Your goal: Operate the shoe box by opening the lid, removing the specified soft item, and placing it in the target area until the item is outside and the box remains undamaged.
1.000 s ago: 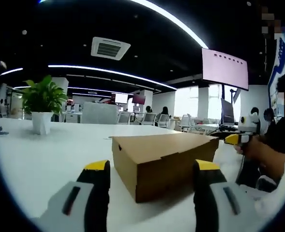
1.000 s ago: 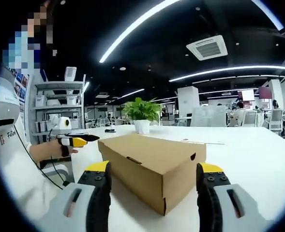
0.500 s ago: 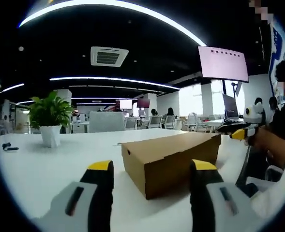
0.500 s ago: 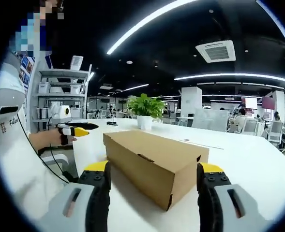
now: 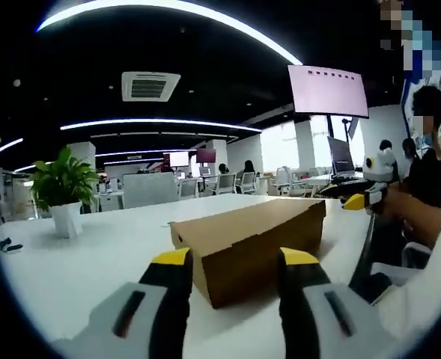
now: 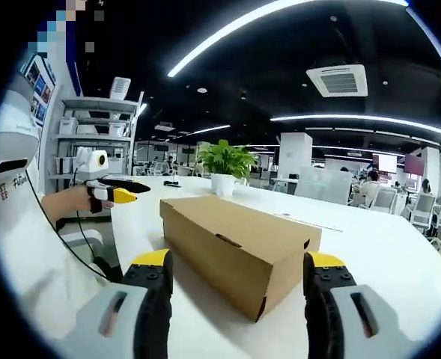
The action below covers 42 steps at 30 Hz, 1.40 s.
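Brown cardboard, lid closed, the shoe box (image 5: 254, 239) (image 6: 239, 250) lies lengthwise on the white table (image 5: 93, 254) (image 6: 400, 262), with bare tabletop on every side of it. In the left gripper view, the left hand-held gripper (image 5: 233, 262) points at a near corner of the box with its yellow-tipped jaws moderately apart and nothing between them. In the right gripper view, the right hand-held gripper (image 6: 236, 265) faces the opposite end, its jaws spread wide and empty, the box's near corner showing in the gap. Neither gripper touches the cardboard.

A potted plant (image 5: 61, 191) (image 6: 224, 168) in a white pot stands farther back on the table, well apart from the box, and a small dark object (image 5: 7, 245) lies near the table's far edge. Beyond are office chairs (image 5: 216, 183), a wall screen (image 5: 329, 91), a shelving unit (image 6: 93, 138) holding boxes, and ceiling light strips (image 6: 280, 22). The person's white sleeve (image 6: 25, 247) fills the side nearest the box.
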{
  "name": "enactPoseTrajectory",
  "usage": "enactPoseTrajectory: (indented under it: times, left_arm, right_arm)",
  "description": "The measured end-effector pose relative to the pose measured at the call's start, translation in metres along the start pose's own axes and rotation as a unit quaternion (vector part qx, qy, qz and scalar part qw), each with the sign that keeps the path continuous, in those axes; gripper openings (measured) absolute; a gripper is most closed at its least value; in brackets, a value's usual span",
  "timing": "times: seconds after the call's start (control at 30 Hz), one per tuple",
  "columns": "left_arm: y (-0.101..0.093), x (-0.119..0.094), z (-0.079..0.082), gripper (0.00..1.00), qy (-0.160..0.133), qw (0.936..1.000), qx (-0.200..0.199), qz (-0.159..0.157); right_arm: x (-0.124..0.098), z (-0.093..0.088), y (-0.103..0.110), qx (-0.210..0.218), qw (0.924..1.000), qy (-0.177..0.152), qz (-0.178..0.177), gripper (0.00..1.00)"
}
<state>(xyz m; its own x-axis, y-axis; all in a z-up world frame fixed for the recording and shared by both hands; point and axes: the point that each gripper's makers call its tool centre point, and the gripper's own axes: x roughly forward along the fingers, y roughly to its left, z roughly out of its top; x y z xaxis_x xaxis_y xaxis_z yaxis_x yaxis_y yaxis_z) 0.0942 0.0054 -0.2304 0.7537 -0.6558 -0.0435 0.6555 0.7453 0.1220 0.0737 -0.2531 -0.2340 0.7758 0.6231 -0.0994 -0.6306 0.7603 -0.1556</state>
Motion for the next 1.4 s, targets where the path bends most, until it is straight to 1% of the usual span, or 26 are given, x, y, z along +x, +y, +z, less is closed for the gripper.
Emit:
enactPoseTrajectory:
  times: [0.07, 0.1, 0.13, 0.17, 0.23, 0.27, 0.37, 0.4, 0.43, 0.5, 0.57, 0.6, 0.67, 0.7, 0.8, 0.87, 0.9, 0.93, 1.03, 1.1, 1.17, 1.2, 1.23, 1.27, 1.33, 1.4]
  left_arm:
    - [0.004, 0.0, -0.002, 0.57, 0.009, 0.9993, 0.035, 0.012]
    - [0.005, 0.0, -0.002, 0.57, 0.01, 0.9986, 0.05, 0.016]
    - [0.003, 0.0, -0.001, 0.58, 0.007, 0.9982, 0.058, 0.013]
    - [0.003, 0.0, -0.002, 0.6, 0.008, 0.9984, 0.055, 0.013]
    - [0.003, 0.0, -0.002, 0.63, 0.009, 0.9985, 0.052, 0.012]
    - [0.003, 0.0, -0.003, 0.65, 0.01, 0.9987, 0.049, 0.009]
    - [0.003, -0.001, -0.003, 0.65, 0.012, 0.9986, 0.05, 0.007]
    - [0.002, -0.002, -0.004, 0.65, 0.019, 0.997, 0.075, 0.0]
    - [0.0, -0.002, -0.005, 0.65, 0.023, 0.9952, 0.095, -0.006]
    - [-0.002, -0.002, -0.006, 0.65, 0.032, 0.9925, 0.117, -0.011]
    - [-0.003, -0.002, -0.004, 0.66, 0.027, 0.9914, 0.127, -0.01]
    - [-0.006, -0.002, -0.001, 0.65, 0.021, 0.9898, 0.14, -0.015]
    - [-0.011, -0.003, 0.003, 0.63, 0.014, 0.985, 0.17, -0.025]
    - [-0.012, -0.003, 0.003, 0.63, 0.014, 0.985, 0.171, -0.023]
    - [-0.015, -0.003, 0.004, 0.63, 0.012, 0.9846, 0.173, -0.026]
    - [-0.014, -0.003, 0.005, 0.63, 0.013, 0.9821, 0.187, -0.02]
    - [-0.015, -0.003, 0.006, 0.63, 0.012, 0.9792, 0.202, -0.019]
    - [-0.016, -0.003, 0.006, 0.63, 0.01, 0.9777, 0.209, -0.02]
    - [-0.016, -0.003, 0.006, 0.63, 0.01, 0.9773, 0.21, -0.023]
    - [-0.021, -0.002, 0.004, 0.64, 0.012, 0.9726, 0.228, -0.04]
    - [-0.025, -0.003, 0.001, 0.64, 0.013, 0.968, 0.245, -0.052]
    - [-0.027, -0.003, 0.0, 0.64, 0.014, 0.9663, 0.251, -0.056]
    - [-0.027, -0.003, 0.001, 0.64, 0.013, 0.9642, 0.259, -0.057]
    - [-0.028, -0.003, 0.001, 0.63, 0.009, 0.9623, 0.266, -0.059]
    - [-0.027, -0.003, 0.003, 0.63, 0.006, 0.962, 0.267, -0.058]
    - [-0.023, -0.002, 0.004, 0.62, 0.008, 0.9612, 0.271, -0.05]
  right_arm:
    - [-0.001, -0.005, 0.0, -0.038, 0.999, 0.021, -0.001, 0.71]
    - [-0.001, -0.007, -0.001, -0.05, 0.9983, 0.03, -0.007, 0.71]
    - [-0.001, -0.008, -0.001, -0.059, 0.9977, 0.033, -0.011, 0.7]
    - [-0.001, -0.008, 0.001, -0.074, 0.9966, 0.035, -0.007, 0.69]
    - [0.0, -0.01, 0.002, -0.09, 0.9949, 0.045, -0.009, 0.72]
    - [0.0, -0.012, 0.006, -0.094, 0.9942, 0.052, 0.001, 0.73]
    - [0.0, -0.014, 0.009, -0.101, 0.9933, 0.056, 0.003, 0.72]
    - [-0.001, -0.014, 0.011, -0.113, 0.992, 0.057, 0.005, 0.72]
    - [-0.001, -0.013, 0.012, -0.122, 0.9911, 0.054, 0.006, 0.71]
    - [-0.003, -0.01, 0.012, -0.133, 0.99, 0.049, 0.004, 0.71]
    - [-0.005, -0.005, 0.014, -0.152, 0.9878, 0.034, 0.005, 0.7]
    - [-0.005, -0.002, 0.012, -0.159, 0.9868, 0.029, -0.003, 0.7]
    - [-0.006, 0.005, 0.011, -0.189, 0.9818, 0.011, -0.012, 0.69]
    - [-0.007, 0.008, 0.01, -0.204, 0.9788, 0.005, -0.018, 0.67]
    - [-0.007, 0.008, 0.013, -0.203, 0.979, 0.01, -0.017, 0.67]
    - [-0.007, 0.01, 0.014, -0.214, 0.9767, 0.008, -0.019, 0.66]
    - [-0.007, 0.013, 0.014, -0.227, 0.9737, 0.004, -0.022, 0.66]
    - [-0.007, 0.014, 0.015, -0.232, 0.9725, 0.004, -0.025, 0.66]
    - [-0.008, 0.022, 0.018, -0.267, 0.9634, -0.014, -0.021, 0.64]
    - [-0.008, 0.025, 0.02, -0.281, 0.9594, -0.021, -0.018, 0.64]
    - [-0.008, 0.025, 0.019, -0.291, 0.9565, -0.016, -0.022, 0.63]
    - [-0.008, 0.027, 0.019, -0.312, 0.9496, -0.018, -0.022, 0.61]
    - [-0.008, 0.028, 0.02, -0.324, 0.9457, -0.02, -0.021, 0.59]
    - [-0.008, 0.028, 0.02, -0.32, 0.9468, -0.018, -0.023, 0.59]
    - [-0.007, 0.027, 0.02, -0.312, 0.9497, -0.014, -0.018, 0.6]
    - [-0.006, 0.027, 0.023, -0.326, 0.945, -0.018, -0.012, 0.59]
